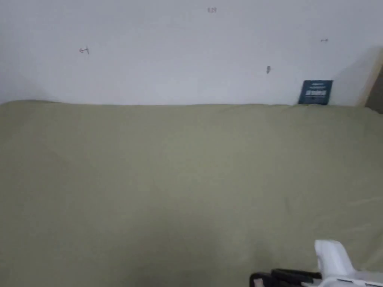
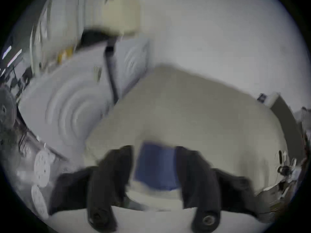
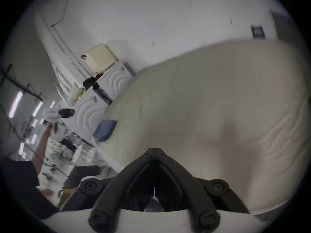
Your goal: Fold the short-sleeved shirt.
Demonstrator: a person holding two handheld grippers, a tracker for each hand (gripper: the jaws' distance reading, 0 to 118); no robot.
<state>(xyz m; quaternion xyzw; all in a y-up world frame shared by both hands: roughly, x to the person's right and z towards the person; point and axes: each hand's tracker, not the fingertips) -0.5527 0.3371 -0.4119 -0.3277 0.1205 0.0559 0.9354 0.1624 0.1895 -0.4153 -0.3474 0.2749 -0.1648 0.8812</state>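
The right gripper [image 3: 155, 150] is seen with its jaws closed tip to tip and nothing caught between them, held low over the near part of the olive-green sheet [image 3: 210, 102]; it is probably parked there because no cloth lies within its reach. In the head view its white body and dark jaws [image 1: 284, 278] sit at the lower right edge. Out to its left, the left gripper [image 3: 64, 113] is raised in the air, off the edge of the covered surface. In its own view, its jaws [image 2: 154, 167] are spread wide and empty, apparently readied for a grasp. A blue folded cloth [image 2: 155, 166], likely the short-sleeved shirt, is framed just beyond them, lying at the sheet's left corner [image 3: 105, 130].
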